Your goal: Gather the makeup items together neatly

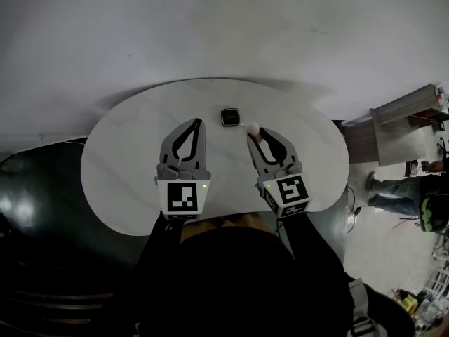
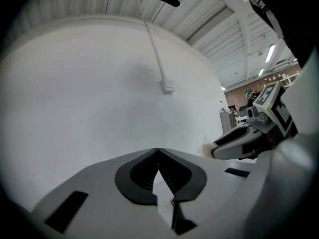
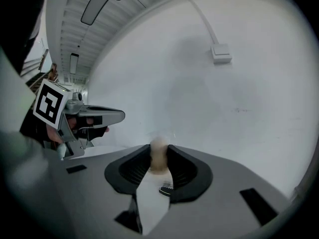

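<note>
On the white oval table (image 1: 126,153), near its far edge, lies a small black square compact (image 1: 229,116). My right gripper (image 1: 253,135) hovers just right of it, shut on a pale beige makeup sponge (image 1: 252,128). The right gripper view shows the sponge (image 3: 159,159) pinched between the dark pads, held up in front of the wall. My left gripper (image 1: 198,122) is left of the compact with its jaws together and nothing in them; its tips (image 2: 158,151) meet in the left gripper view. That view also shows the right gripper (image 2: 239,144) at the right.
A white wall with a cable and a small box (image 2: 168,87) stands behind the table. Dark floor lies at the left. To the right of the table there is a wooden shelf (image 1: 407,114), and a person (image 1: 396,188) stands further right.
</note>
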Available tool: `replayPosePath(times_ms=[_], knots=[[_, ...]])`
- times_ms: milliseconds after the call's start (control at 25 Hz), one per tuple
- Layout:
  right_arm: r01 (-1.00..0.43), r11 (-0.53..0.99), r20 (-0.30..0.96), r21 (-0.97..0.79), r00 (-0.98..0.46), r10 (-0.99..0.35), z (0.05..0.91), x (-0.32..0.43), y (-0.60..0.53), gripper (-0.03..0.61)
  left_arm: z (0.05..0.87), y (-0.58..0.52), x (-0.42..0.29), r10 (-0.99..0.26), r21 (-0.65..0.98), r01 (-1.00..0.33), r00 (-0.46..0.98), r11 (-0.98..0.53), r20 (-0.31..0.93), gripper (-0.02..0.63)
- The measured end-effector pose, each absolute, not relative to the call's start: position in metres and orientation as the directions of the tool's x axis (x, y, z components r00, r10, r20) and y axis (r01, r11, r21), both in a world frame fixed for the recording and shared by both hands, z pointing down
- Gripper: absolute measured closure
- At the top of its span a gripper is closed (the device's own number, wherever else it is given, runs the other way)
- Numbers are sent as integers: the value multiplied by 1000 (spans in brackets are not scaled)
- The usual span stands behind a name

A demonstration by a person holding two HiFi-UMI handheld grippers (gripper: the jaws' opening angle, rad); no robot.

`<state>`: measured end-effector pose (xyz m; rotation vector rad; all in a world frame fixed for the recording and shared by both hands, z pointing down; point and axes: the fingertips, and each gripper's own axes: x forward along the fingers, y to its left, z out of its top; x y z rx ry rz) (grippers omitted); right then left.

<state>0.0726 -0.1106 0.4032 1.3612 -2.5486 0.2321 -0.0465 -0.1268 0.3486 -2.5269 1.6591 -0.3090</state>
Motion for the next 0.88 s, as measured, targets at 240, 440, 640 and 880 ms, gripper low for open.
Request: replayPosePath(times_ms=[240, 440, 640, 880], knots=[[-842, 532, 350, -85, -525, -776, 428, 36, -121, 453, 358, -126, -63, -908, -166, -894, 399, -416, 127, 597], [-850, 505, 430, -148, -515, -741, 468, 11, -131, 453, 364, -122, -77, -905, -168, -891, 404, -423, 135, 597], [-869, 458, 533, -189, -482, -695, 523, -1, -139, 453, 371, -119, -96, -908, -147, -899, 394, -414, 144, 597], [-887, 401, 641, -230, -448, -623, 580, -16, -137, 449, 377, -117, -118, -911, -137, -905, 381, -402, 157, 597]])
